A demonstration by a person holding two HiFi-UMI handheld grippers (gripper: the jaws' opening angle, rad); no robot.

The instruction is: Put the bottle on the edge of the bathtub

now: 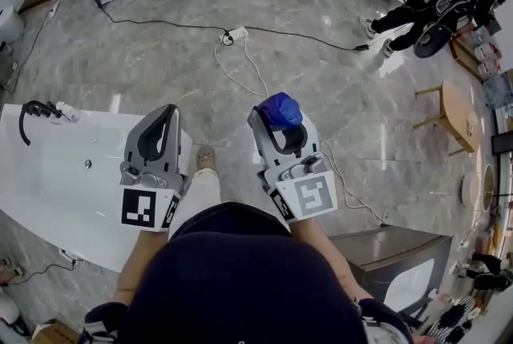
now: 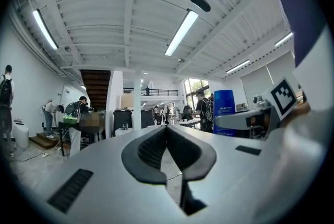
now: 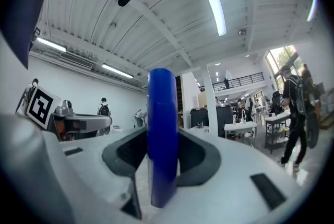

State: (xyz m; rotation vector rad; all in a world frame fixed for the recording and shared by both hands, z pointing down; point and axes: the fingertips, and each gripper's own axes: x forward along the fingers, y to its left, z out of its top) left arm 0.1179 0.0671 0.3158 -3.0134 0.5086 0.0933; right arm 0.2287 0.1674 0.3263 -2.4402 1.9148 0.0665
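One big white bathtub (image 1: 56,198) sits on the grey floor (image 1: 321,86), low on the left of the head view. The left gripper (image 1: 166,116) is over the bathtub's right end, with its two jaws closed together and nothing between them. Farther right of the bathtub, out over the floor, the right gripper (image 1: 275,128) squeezes the blue bottle (image 1: 281,109). The bottle stands up between its jaws, well apart from the bathtub's edge.

White left gripper (image 1: 170,110), right gripper (image 1: 279,124) bear black-marked cubes (image 1: 139,207).
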